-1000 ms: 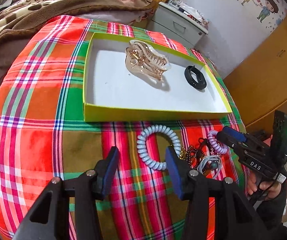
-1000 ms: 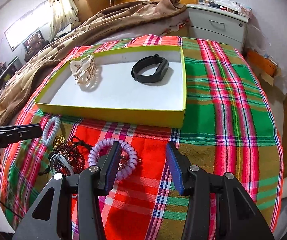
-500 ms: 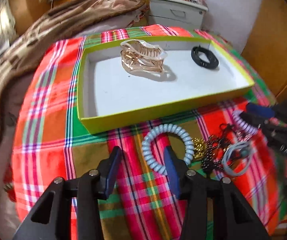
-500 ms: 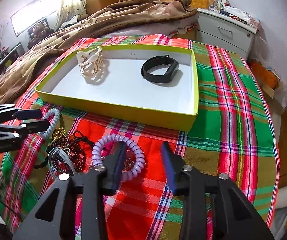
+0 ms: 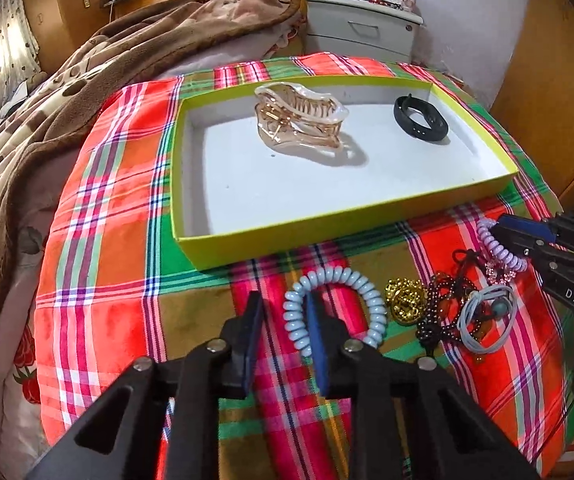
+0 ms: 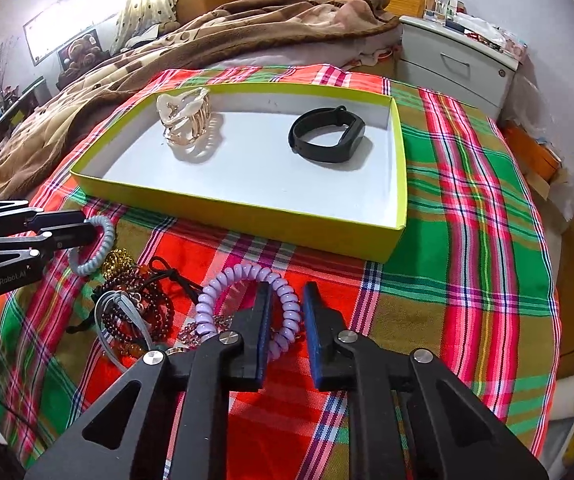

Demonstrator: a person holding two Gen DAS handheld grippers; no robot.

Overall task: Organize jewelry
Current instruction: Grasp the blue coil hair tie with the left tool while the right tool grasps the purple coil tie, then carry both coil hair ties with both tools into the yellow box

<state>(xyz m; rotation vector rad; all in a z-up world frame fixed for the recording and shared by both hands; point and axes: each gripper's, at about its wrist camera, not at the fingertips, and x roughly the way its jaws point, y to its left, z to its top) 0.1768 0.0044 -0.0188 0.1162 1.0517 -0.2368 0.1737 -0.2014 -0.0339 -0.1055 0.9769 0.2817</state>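
A yellow-rimmed box (image 5: pixel 347 222) (image 6: pixel 247 204) on the plaid cloth holds a clear hair claw (image 5: pixel 299 120) (image 6: pixel 185 120) and a black wristband (image 5: pixel 421 118) (image 6: pixel 327 134). My left gripper (image 5: pixel 285 312) (image 6: pixel 87 232) is partly open, its jaws astride the left rim of the pale blue spiral hair tie (image 5: pixel 367 292) (image 6: pixel 95 252). My right gripper (image 6: pixel 285 308) (image 5: pixel 499 230) is partly open, its jaws astride the right rim of the lilac spiral hair tie (image 6: pixel 243 276) (image 5: pixel 499 248). Neither jaw pair has closed on its tie.
Between the ties lies a heap: a gold chain (image 5: pixel 405 300), a dark bead bracelet (image 5: pixel 439 312) (image 6: pixel 143 308), a grey elastic loop (image 5: pixel 487 316) (image 6: pixel 119 316) and a black cord. A brown blanket (image 5: pixel 87 80) and a white nightstand (image 5: pixel 363 24) are beyond.
Both grippers have moved forward and narrowed. The left now straddles the blue tie's rim; the right now straddles the lilac tie's rim.
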